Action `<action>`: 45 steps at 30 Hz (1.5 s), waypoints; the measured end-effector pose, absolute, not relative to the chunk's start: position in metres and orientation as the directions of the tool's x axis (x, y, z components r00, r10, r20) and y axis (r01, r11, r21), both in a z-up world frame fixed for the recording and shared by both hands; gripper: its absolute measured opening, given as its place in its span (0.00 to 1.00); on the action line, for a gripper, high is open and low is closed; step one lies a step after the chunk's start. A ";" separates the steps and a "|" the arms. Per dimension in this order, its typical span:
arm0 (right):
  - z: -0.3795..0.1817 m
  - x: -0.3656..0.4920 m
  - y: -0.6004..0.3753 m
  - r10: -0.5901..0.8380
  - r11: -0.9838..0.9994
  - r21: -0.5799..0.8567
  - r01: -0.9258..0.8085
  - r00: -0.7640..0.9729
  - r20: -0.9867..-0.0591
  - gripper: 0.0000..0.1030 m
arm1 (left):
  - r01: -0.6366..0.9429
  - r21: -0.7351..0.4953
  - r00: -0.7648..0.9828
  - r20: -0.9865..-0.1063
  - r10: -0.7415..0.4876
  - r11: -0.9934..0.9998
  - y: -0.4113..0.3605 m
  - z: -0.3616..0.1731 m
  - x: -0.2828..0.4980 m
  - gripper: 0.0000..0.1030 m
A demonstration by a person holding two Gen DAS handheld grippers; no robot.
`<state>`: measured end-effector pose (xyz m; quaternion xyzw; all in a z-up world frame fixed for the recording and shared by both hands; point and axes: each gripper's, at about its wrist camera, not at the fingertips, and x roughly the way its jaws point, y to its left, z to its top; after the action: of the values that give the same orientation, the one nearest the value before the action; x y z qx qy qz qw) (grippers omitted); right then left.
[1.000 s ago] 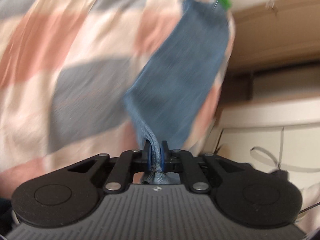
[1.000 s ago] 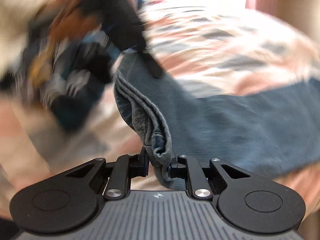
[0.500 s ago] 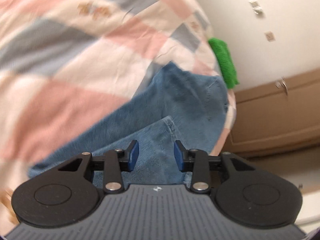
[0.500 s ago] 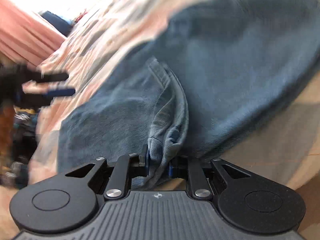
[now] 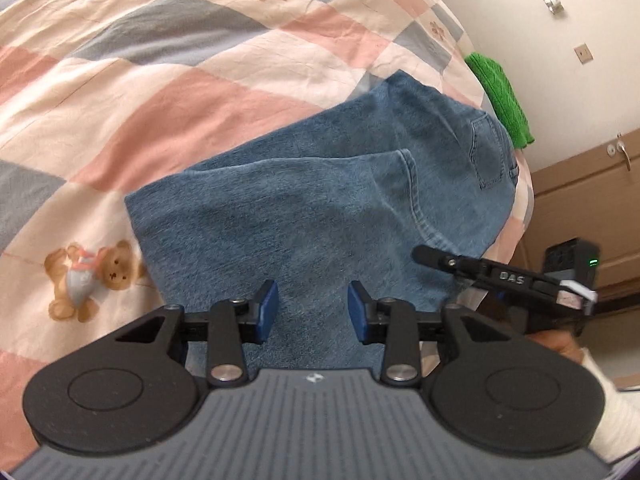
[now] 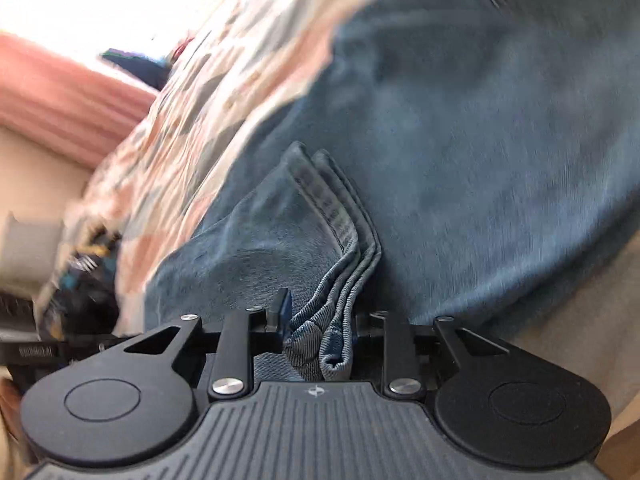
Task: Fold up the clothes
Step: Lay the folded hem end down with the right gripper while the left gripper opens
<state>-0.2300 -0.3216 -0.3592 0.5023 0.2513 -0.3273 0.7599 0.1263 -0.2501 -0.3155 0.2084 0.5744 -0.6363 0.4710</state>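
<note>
The blue jeans [image 5: 304, 208] are seen laid folded across the checked quilt [image 5: 168, 64] on the bed, a back pocket turned up near the bed's edge. The left claw [image 5: 312, 312] is held wide apart just above the denim, nothing between its blue pads [image 5: 267, 312]. The right claw [image 6: 320, 332] is clamped on the bunched hem [image 6: 332, 264] of the jeans, layers pinched between its jaws. A green knit [image 5: 500, 96] is spotted at the quilt's far edge.
</note>
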 end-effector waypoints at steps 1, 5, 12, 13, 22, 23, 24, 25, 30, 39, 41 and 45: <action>-0.346 -0.230 -0.318 -0.271 0.323 0.570 0.755 0.651 -0.709 0.24 | 0.837 -0.540 -0.476 -0.801 -0.363 0.093 -0.251 -0.314 0.126 0.31; -0.298 -0.243 -0.316 -0.427 0.394 0.451 0.801 0.594 -0.682 0.23 | 0.820 -0.569 -0.511 -0.777 -0.368 0.062 -0.265 -0.310 0.118 0.31; -0.358 -0.257 -0.350 -0.347 0.272 0.356 0.894 0.436 -0.830 0.23 | 0.848 -0.529 -0.507 -0.803 -0.313 -0.018 -0.289 -0.329 0.087 0.32; -0.356 -0.255 -0.351 -0.347 0.289 0.347 0.892 0.436 -0.831 0.23 | 0.853 -0.521 -0.499 -0.812 -0.303 -0.010 -0.291 -0.333 0.083 0.32; -0.289 -0.269 -0.363 -0.451 0.530 0.234 0.815 0.505 -0.736 0.12 | 0.875 -0.480 -0.433 -0.833 -0.345 0.061 -0.306 -0.324 0.062 0.32; -0.284 -0.275 -0.369 -0.453 0.547 0.232 0.804 0.517 -0.726 0.12 | 0.878 -0.474 -0.423 -0.833 -0.356 0.067 -0.309 -0.321 0.056 0.32; -0.283 -0.282 -0.380 -0.427 0.551 0.258 0.794 0.533 -0.731 0.12 | 0.880 -0.470 -0.415 -0.834 -0.365 0.073 -0.312 -0.319 0.050 0.32; -0.285 -0.289 -0.394 -0.390 0.547 0.294 0.784 0.550 -0.739 0.13 | 0.880 -0.467 -0.409 -0.834 -0.369 0.080 -0.314 -0.319 0.043 0.33; -0.364 -0.329 -0.457 -0.072 0.260 0.630 0.732 0.665 -0.743 0.24 | 0.887 -0.442 -0.370 -0.854 -0.365 0.136 -0.323 -0.322 0.011 0.38; -0.402 -0.299 -0.508 0.180 0.353 0.766 0.538 0.764 -0.620 0.35 | 0.875 -0.409 -0.293 -0.873 -0.389 0.260 -0.303 -0.323 0.005 0.38; -0.400 -0.283 -0.509 0.189 0.426 0.726 0.540 0.731 -0.655 0.11 | 0.869 -0.403 -0.274 -0.875 -0.399 0.286 -0.302 -0.322 0.006 0.38; -0.356 -0.280 -0.490 0.092 0.607 0.593 0.530 0.694 -0.714 0.09 | 0.883 -0.362 -0.222 -0.883 -0.414 0.298 -0.303 -0.311 0.005 0.38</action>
<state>-0.2804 -0.4903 -0.3560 0.4228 0.3676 -0.1339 0.8174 0.0050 -0.3030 -0.3113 0.2124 0.5523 -0.5530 0.5866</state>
